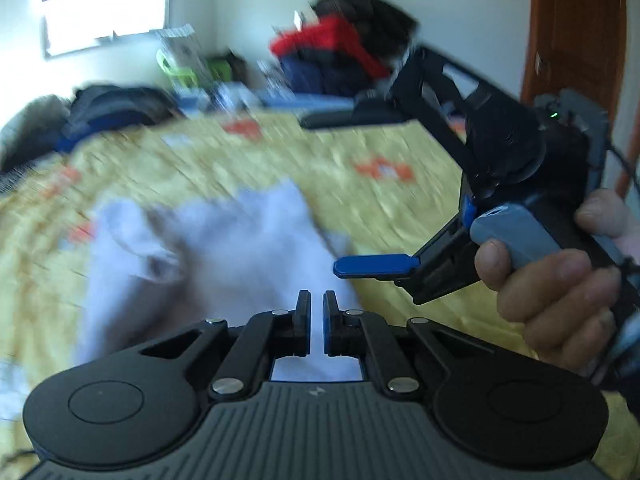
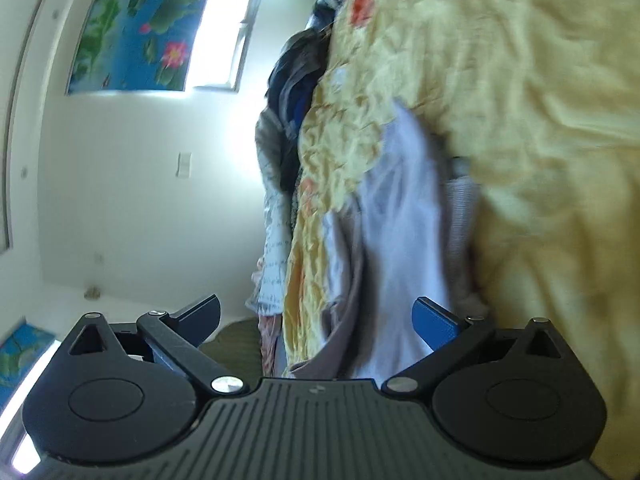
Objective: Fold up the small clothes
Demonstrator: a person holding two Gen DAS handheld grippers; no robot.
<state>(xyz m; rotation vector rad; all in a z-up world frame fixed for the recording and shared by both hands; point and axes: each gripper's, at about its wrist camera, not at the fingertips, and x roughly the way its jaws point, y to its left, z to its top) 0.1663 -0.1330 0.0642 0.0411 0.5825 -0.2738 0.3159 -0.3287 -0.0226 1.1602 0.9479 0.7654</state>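
A small white garment [image 1: 208, 248] with a grey part lies crumpled on the yellow bedspread [image 1: 400, 208]. My left gripper [image 1: 317, 300] hovers over its near edge, jaws almost closed with a narrow gap and nothing between them. My right gripper [image 1: 360, 200] shows at the right of the left wrist view, held in a hand, open wide beside the garment. In the right wrist view, rolled sideways, the right gripper [image 2: 316, 316] is open and empty, with the garment [image 2: 400, 216] just ahead on the bedspread [image 2: 540, 160].
A pile of dark and red clothes [image 1: 340, 52] and bags [image 1: 112, 108] lie at the far side of the bed. A wooden door [image 1: 576, 32] stands at the right. A window [image 2: 224, 28] and flower poster [image 2: 136, 28] are on the wall.
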